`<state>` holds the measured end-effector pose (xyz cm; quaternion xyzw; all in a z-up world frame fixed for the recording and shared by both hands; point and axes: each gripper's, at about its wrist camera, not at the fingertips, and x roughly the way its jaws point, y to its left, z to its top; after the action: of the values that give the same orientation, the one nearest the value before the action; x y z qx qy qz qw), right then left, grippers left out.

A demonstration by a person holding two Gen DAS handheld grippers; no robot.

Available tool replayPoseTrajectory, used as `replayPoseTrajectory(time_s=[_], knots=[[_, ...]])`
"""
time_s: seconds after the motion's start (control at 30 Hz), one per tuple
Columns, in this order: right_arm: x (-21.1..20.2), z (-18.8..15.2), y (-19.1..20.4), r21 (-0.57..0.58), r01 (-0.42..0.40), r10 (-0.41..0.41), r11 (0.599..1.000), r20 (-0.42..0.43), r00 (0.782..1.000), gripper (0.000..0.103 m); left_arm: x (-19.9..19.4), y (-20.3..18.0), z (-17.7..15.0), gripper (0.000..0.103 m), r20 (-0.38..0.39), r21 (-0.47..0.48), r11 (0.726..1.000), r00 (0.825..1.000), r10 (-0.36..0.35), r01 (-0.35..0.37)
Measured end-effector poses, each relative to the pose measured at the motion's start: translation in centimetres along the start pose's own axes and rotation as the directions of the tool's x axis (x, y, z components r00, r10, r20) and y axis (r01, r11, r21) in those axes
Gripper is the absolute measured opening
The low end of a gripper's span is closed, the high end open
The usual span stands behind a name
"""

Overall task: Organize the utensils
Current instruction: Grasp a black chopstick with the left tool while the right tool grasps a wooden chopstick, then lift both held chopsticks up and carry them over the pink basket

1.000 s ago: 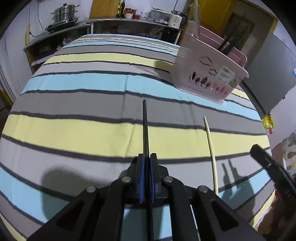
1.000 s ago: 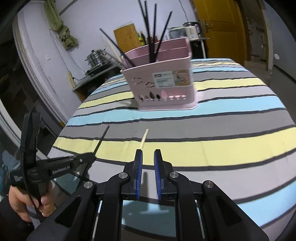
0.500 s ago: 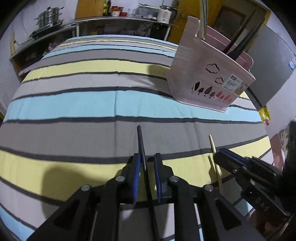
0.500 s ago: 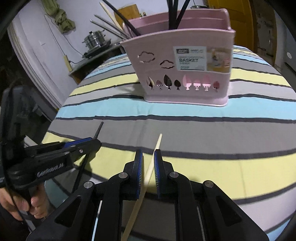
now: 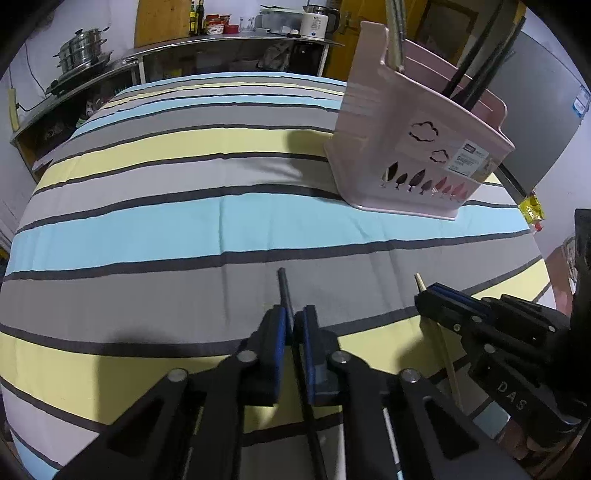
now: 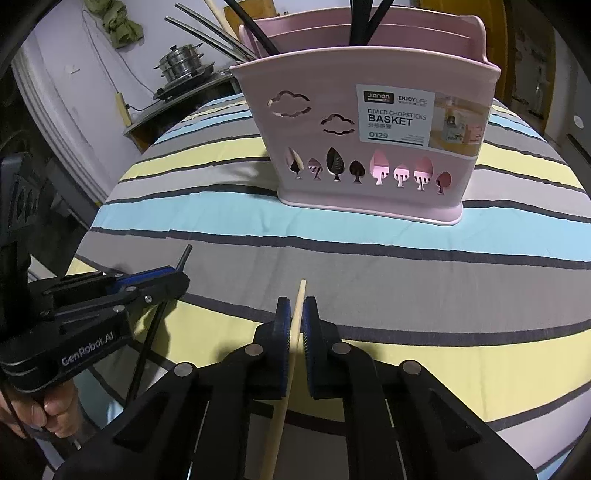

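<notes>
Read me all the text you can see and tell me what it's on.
"Jianan", "ENJOY LIFE", "DIVIED CHOPSTICKS BASKET", "0129": sticker on the pink basket.
Sticker's smaller lines: too small to read.
"GenRobot.AI": left gripper body.
"DAS": right gripper body.
"55": white kettle.

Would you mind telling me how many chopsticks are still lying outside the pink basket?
2: a black chopstick between the left gripper fingers, and a wooden chopstick between the right gripper fingers.

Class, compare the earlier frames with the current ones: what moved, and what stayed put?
Both claws advanced toward the basket: the left claw along the black chopstick, the right claw onto the pale chopstick, now between its fingers. Basket stayed put.
</notes>
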<state>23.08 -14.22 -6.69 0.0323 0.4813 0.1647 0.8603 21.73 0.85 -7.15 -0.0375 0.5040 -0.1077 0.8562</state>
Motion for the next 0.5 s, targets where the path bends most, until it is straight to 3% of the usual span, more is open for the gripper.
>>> replayPoseTrajectory(time_s=[0.27, 0.5], knots=[[-1.9, 0.6, -0.2, -0.005, -0.028, 0.028, 1.0, 0.033, 0.999, 0.005, -0.5, 0.5, 0.5, 0.006, -0.005, -0.033, 0.999, 1.0, -0.021, 0.021], [-4.5, 1.9, -0.6, -0.003, -0.058, 0.058, 0.998, 0.09, 0.994, 0.005, -3.3, 0.3, 1.6, 0.005, 0.052, -0.023, 0.999, 0.998, -0.043, 0.044]])
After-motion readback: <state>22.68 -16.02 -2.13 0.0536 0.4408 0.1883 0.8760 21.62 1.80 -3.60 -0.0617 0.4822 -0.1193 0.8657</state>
